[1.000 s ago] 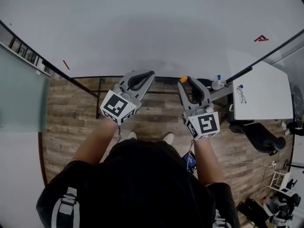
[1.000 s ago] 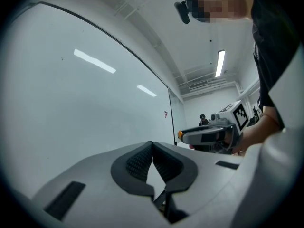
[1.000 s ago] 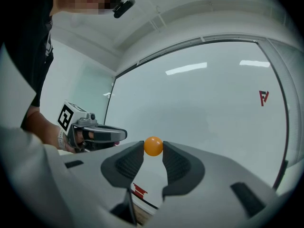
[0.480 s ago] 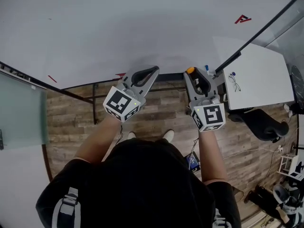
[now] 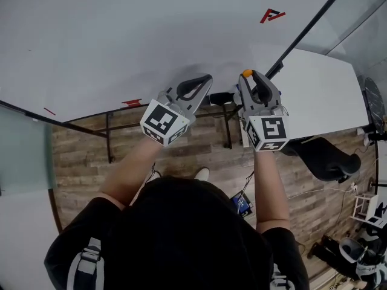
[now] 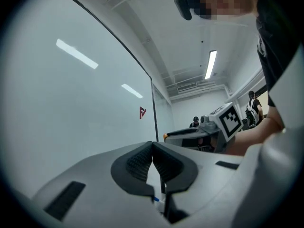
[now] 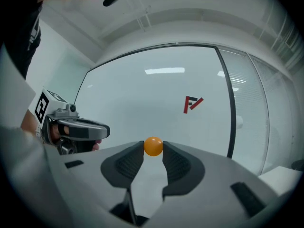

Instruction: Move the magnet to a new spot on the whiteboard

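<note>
A round orange magnet (image 7: 153, 146) sits pinched between the tips of my right gripper (image 7: 153, 147), just short of the whiteboard (image 7: 142, 99). The head view shows the same magnet (image 5: 247, 74) at the front of the right gripper (image 5: 247, 75), close to the whiteboard (image 5: 121, 35). My left gripper (image 5: 207, 77) is held level beside it, jaws shut with nothing between them. In the left gripper view its pads (image 6: 152, 146) meet, and the right gripper (image 6: 190, 134) shows past them.
A red logo mark (image 5: 271, 16) sits on the whiteboard, up and to the right of the grippers; it also shows as the red mark (image 7: 192, 103). The board's dark frame (image 5: 314, 26) and a white panel (image 5: 320, 101) lie right. Below are a wood floor (image 5: 84, 156) and a black chair (image 5: 326, 159).
Both grippers have travelled right along the whiteboard with the orange magnet still held. The red logo mark now lies nearer them, and the board's right frame is closer.
</note>
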`<action>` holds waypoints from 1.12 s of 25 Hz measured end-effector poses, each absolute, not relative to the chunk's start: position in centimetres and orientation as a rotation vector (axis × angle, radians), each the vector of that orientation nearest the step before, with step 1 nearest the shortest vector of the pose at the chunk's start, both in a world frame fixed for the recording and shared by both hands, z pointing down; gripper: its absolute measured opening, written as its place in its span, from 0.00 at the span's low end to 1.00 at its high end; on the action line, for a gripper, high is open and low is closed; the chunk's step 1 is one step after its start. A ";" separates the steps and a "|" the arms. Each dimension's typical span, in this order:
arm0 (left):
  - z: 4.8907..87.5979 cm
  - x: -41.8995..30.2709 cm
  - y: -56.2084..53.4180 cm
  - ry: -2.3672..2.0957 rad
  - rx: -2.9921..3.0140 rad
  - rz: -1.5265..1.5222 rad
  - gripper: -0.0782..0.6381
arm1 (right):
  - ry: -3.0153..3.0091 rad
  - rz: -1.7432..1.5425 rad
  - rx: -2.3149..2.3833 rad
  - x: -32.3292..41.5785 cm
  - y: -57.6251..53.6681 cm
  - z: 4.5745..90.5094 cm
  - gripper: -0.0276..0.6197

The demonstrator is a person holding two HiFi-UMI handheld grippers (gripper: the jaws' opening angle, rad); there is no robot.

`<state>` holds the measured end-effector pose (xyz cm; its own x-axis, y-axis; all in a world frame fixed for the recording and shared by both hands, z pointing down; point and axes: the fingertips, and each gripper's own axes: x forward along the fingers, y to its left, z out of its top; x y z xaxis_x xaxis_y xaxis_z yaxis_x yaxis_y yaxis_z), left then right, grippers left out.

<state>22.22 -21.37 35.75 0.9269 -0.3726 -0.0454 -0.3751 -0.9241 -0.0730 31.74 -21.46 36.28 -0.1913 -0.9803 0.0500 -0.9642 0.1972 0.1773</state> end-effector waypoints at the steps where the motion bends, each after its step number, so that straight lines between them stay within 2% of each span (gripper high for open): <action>1: 35.7 23.2 -21.6 0.587 -3.003 0.046 0.12 | -2.299 -0.163 1.901 32.7 -21.8 36.3 0.23; 13: 36.2 31.5 -24.4 0.631 -2.983 0.021 0.12 | -2.214 -0.185 2.029 41.9 -26.5 35.8 0.23; 28: 36.6 35.5 -27.0 0.681 -2.981 0.037 0.12 | -2.146 -0.170 2.074 45.9 -30.6 36.6 0.23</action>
<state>35.51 -26.99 36.56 0.9008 -0.4323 -0.0421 -0.4343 -0.8975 -0.0764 45.87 -30.57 36.58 -0.0316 -0.9990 0.0305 -0.9818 0.0368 0.1863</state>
